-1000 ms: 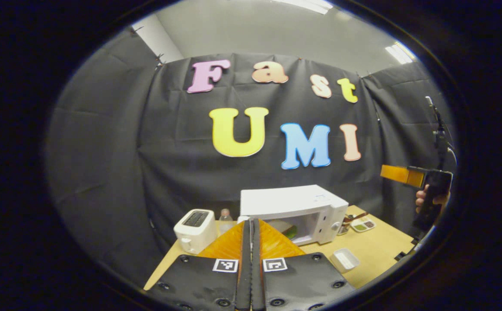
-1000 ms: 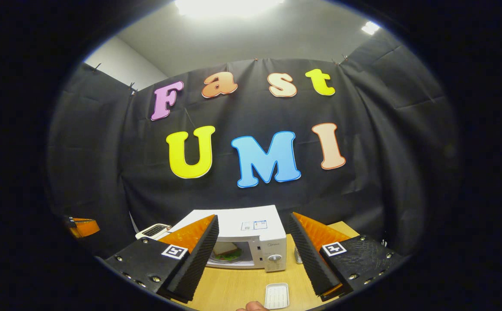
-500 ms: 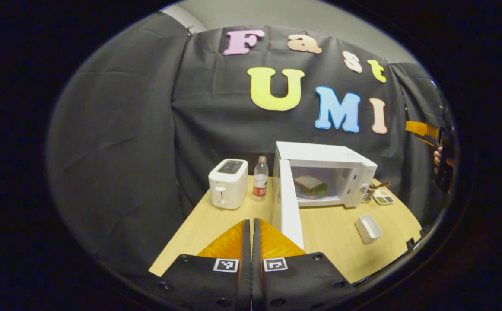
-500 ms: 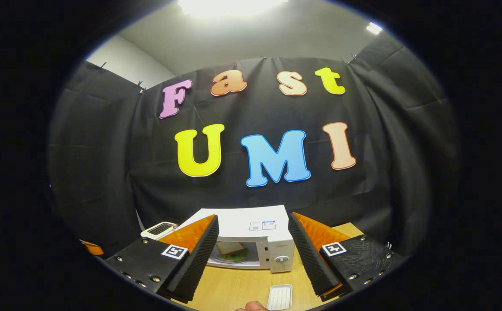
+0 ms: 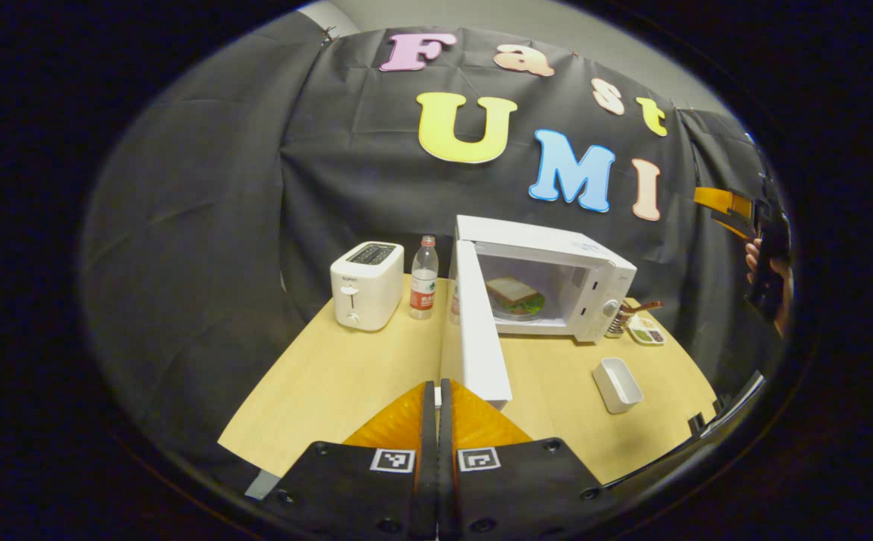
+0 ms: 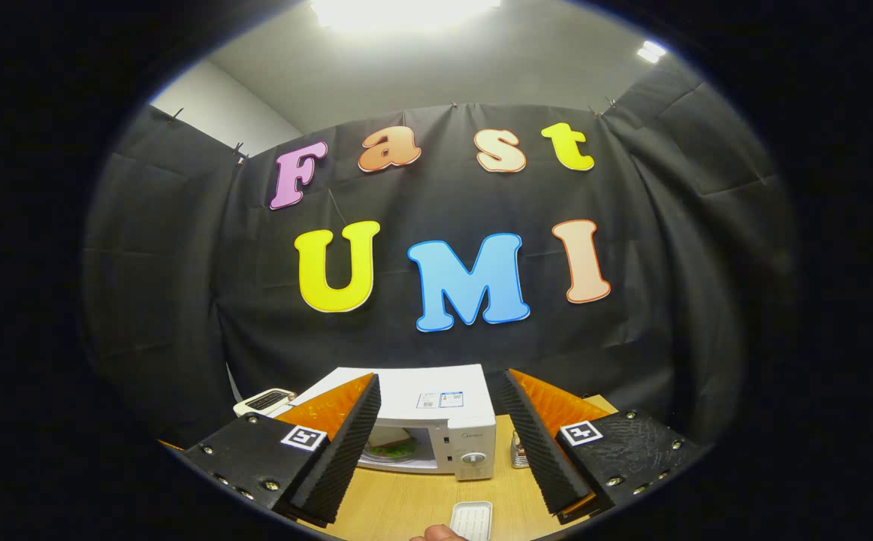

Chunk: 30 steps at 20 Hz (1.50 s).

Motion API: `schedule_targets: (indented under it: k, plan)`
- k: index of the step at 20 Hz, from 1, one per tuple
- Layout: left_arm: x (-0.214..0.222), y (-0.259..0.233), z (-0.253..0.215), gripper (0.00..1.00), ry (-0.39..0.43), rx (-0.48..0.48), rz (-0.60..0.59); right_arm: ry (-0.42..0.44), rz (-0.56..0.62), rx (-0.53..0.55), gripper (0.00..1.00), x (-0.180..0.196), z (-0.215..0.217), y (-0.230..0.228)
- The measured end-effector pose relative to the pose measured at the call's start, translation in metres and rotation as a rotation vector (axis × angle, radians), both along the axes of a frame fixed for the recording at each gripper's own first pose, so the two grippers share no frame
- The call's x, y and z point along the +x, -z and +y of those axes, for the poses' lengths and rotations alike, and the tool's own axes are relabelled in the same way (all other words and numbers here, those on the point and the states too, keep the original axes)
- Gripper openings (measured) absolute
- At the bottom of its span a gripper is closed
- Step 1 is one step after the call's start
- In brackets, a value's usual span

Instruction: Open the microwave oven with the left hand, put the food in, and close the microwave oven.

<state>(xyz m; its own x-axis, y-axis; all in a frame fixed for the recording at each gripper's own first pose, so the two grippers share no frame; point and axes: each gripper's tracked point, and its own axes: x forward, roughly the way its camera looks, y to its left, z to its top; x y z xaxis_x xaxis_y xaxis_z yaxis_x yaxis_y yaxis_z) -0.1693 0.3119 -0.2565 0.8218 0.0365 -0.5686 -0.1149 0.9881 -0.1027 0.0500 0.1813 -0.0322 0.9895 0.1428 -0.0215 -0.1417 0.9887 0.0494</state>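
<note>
My left hand-held gripper (image 5: pixel 437 398) is clenched on nothing, its two ribbed fingers pressed flat together above the near edge of the pale wood-grain bench (image 5: pixel 346 376). Just beyond the tips stands the microwave oven (image 5: pixel 557 255), a boxy white appliance with its smooth slab door (image 5: pixel 478 330) swung wide toward me on its left hinge. Inside the cavity, on the round glass plate, sits the food (image 5: pixel 515 293): a sandwich of square white bread with green leaf showing at the edges. Left of the oven stand a clear plastic bottle (image 5: pixel 424 279) with a red label and a rounded white toaster (image 5: pixel 367 285). To the right lie a small rectangular white tray (image 5: pixel 617 385) and a little divided dish (image 5: pixel 645 330).

My right hand-held gripper (image 6: pixel 436 443) is released, its saw-toothed fingers (image 6: pixel 346 443) spread wide and framing the oven's knob panel (image 6: pixel 470 454) from well back; it holds nothing.
</note>
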Motion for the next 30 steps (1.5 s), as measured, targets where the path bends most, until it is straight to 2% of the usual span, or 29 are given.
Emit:
schedule_targets:
  k: [3, 15, 23, 30]
  plan:
    - [0.005, -0.001, -0.035, 0.07, 0.044, -0.079, -0.01, -0.015, -0.023, 0.003, 0.97, 0.002, -0.004, -0.006]
    - [0.088, 0.009, -0.177, 0.07, 0.286, -0.138, 0.003, 0.046, -0.01, 0.008, 0.97, 0.005, -0.068, -0.002]
    - [0.152, 0.012, -0.23, 0.07, 0.354, -0.18, -0.016, 0.089, 0.002, 0.015, 0.97, 0.001, -0.101, 0.007]
    - [0.198, 0.026, -0.259, 0.07, 0.381, -0.202, -0.003, 0.17, 0.007, 0.02, 0.97, -0.008, -0.143, 0.01]
